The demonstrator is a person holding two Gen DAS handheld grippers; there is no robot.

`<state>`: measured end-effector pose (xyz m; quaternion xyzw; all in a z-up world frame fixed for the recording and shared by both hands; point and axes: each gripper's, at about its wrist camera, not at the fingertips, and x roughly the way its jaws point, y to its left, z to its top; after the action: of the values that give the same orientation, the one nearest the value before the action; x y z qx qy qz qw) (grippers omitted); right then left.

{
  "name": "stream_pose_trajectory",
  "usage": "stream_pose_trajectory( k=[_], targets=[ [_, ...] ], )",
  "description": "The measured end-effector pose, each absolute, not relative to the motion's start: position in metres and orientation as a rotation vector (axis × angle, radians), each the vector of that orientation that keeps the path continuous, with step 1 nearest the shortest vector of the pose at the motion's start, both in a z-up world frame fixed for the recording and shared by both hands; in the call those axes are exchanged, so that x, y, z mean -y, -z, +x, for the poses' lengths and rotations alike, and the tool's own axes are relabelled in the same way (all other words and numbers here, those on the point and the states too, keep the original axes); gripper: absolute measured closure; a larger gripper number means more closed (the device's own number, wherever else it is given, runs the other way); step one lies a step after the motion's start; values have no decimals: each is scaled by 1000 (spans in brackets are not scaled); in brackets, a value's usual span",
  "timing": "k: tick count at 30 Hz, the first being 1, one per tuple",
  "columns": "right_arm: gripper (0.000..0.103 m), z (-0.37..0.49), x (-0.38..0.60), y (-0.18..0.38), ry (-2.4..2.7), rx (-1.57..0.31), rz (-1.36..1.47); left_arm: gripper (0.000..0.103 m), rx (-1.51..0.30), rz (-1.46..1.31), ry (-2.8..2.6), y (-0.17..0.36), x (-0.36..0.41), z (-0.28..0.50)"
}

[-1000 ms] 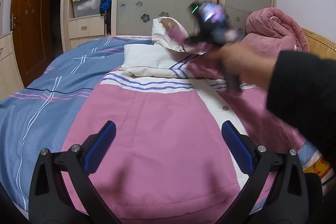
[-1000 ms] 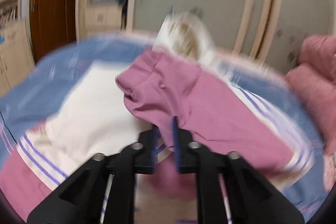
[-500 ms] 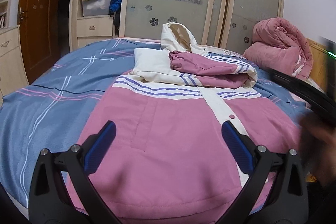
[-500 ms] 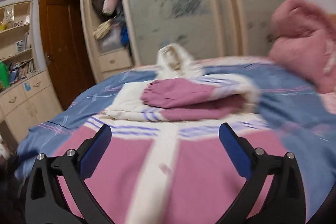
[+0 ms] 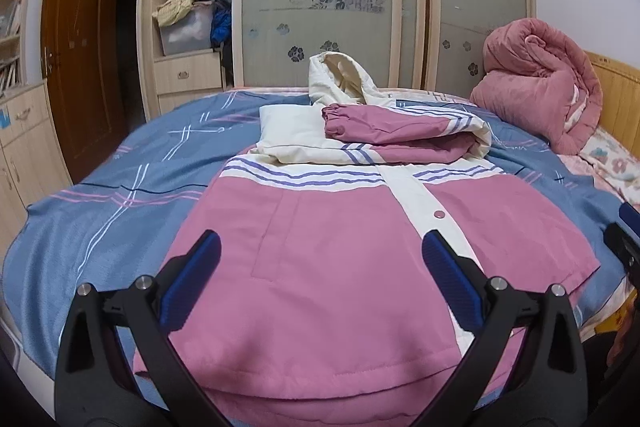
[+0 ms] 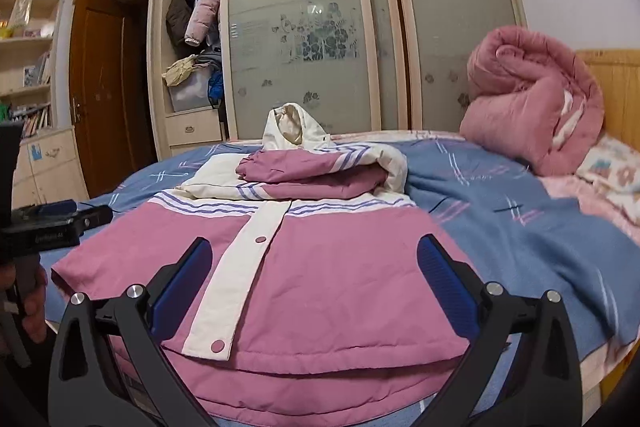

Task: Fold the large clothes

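A pink and cream padded jacket [image 5: 340,267] lies flat on the bed, hem toward me, also in the right wrist view [image 6: 332,279]. Both sleeves [image 5: 400,135] are folded across its chest, and the cream hood [image 5: 340,79] stands up behind them. My left gripper [image 5: 320,283] is open and empty above the hem's left part. My right gripper [image 6: 316,283] is open and empty above the hem's right part. The left gripper shows at the left edge of the right wrist view [image 6: 48,227].
The bed has a blue striped sheet [image 5: 120,187]. A rolled pink quilt [image 5: 540,83] lies at the back right by the wooden headboard [image 5: 616,95]. A wardrobe with glass doors [image 5: 320,7] stands behind, with a brown door [image 5: 80,67] to its left.
My right gripper let go of the pink sleeve, which now lies folded across the chest, and drew back to the hem, open. The left gripper stayed open near the hem.
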<state>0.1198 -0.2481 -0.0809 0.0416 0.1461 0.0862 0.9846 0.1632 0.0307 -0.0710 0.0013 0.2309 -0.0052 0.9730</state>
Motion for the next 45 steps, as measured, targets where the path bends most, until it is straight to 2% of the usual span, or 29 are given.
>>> stream_pose_trajectory(
  k=[15, 45],
  targets=[
    [1, 116, 271, 85, -203, -319, 201, 2, -492, 49, 23, 84, -11, 164],
    [1, 120, 271, 90, -210, -334, 206, 2, -512, 53, 18, 92, -10, 168]
  ],
)
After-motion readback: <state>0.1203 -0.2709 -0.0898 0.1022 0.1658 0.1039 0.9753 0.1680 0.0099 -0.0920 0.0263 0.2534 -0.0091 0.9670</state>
